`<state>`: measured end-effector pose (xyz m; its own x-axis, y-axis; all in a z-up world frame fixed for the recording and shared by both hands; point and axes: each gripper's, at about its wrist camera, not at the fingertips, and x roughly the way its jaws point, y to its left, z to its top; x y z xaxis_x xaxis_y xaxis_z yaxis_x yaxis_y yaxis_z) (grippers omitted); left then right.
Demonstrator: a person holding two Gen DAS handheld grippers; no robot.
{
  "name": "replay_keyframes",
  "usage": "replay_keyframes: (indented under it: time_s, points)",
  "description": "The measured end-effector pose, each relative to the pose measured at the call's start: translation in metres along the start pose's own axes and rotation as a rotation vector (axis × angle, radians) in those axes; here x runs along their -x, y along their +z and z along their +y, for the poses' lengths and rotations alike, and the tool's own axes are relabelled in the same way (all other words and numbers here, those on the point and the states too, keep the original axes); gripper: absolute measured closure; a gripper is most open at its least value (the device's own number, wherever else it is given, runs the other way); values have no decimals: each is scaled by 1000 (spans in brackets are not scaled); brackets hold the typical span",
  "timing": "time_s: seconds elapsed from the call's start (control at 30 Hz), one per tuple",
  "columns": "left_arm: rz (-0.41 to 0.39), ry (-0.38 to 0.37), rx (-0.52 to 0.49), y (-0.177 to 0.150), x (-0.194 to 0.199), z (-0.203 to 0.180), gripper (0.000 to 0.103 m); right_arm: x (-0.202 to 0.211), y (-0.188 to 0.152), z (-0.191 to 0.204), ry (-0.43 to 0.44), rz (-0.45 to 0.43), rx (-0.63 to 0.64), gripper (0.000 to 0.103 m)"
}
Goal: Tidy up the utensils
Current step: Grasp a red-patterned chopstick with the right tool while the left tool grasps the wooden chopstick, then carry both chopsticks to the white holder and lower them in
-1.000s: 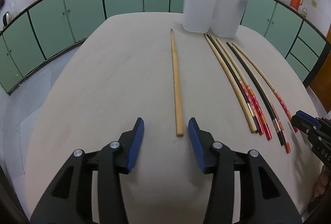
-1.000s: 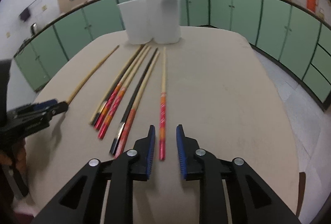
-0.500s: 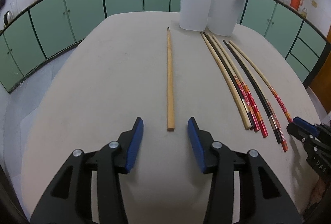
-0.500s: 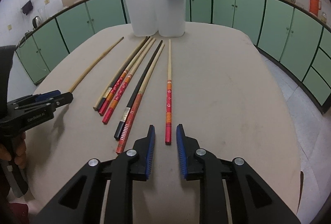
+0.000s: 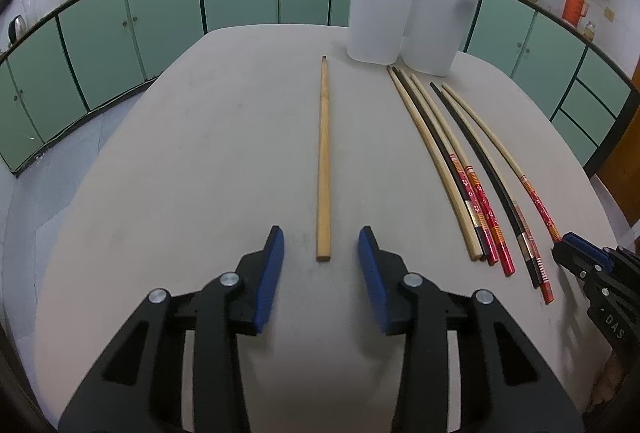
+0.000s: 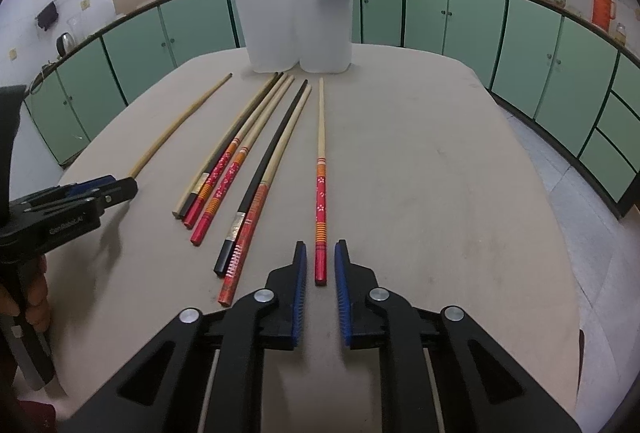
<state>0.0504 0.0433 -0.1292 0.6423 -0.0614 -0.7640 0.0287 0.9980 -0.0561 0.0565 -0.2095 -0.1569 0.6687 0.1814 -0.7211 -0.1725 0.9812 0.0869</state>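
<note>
Left wrist view shows our left gripper [image 5: 321,253] poised over the near end of a plain wooden chopstick [image 5: 323,157], which lies alone on the table [image 5: 192,161], pointing toward two white holders [image 5: 404,23] at the far end. Its jaws have just been closing a little, yet they stand apart on either side of the stick's blunt end without touching it. From the right wrist view, our right gripper [image 6: 321,265] straddles the red end of a red-patterned chopstick [image 6: 321,193], set slightly apart on the right of the others. These jaws have also been narrowing; a thin gap remains on each side, so we judge nothing is gripped yet.

We expect these sticks to be light, stiff and thin, with a smooth lacquered finish on the patterned ones that may slip or roll under the pads. The thick near end looks like the best place to take hold, pinched square across, since a grip nearer the tip would let the stick swing. Lying flat on the table, each stick leaves little room under it, so the pads must come down close to the surface.

Between our two targets lies a bundle of chopsticks [image 6: 224,169], black, pale and red-banded, packed side by side and partly touching. It sits near the right gripper's left finger, and a careless sweep could scatter it. The holders stand well beyond, with a clear run along the table. Green cabinets [image 6: 452,17] ring the room and play no part.
</note>
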Motion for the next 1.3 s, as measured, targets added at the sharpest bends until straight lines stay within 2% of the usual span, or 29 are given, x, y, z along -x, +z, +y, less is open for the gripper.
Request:
replay_keyframes:
  time_s: [0.13,0.17,0.2,0.27,0.5,0.77,1.07,1.3]
  points:
    - [-3,6,4,-1,1,0,68,-1,1,0,-4,-2,1,91]
    - [-5,12,5,-2,2,0,75,-1,1,1,-3,-2,0,96]
    - [-8,15,8,-2,2,0,85,-1,1,0,-1,-3,-2,97]
    - [-8,5,8,-1,2,1,97,-1,1,0,2,-4,-6,97]
    - [-33,2,-15,5,13,-2,97,9,5,-7,8,-28,-18,97]
    - [-170,29,-75,33,63,-8,97,44,31,-10,2,-132,2,97]
    - [-342,-30,-104,76,119,-26,97,94,82,-15,47,-277,7,97]
    - [-409,-97,-142,108,134,-45,97,120,131,-20,99,-363,-2,97]
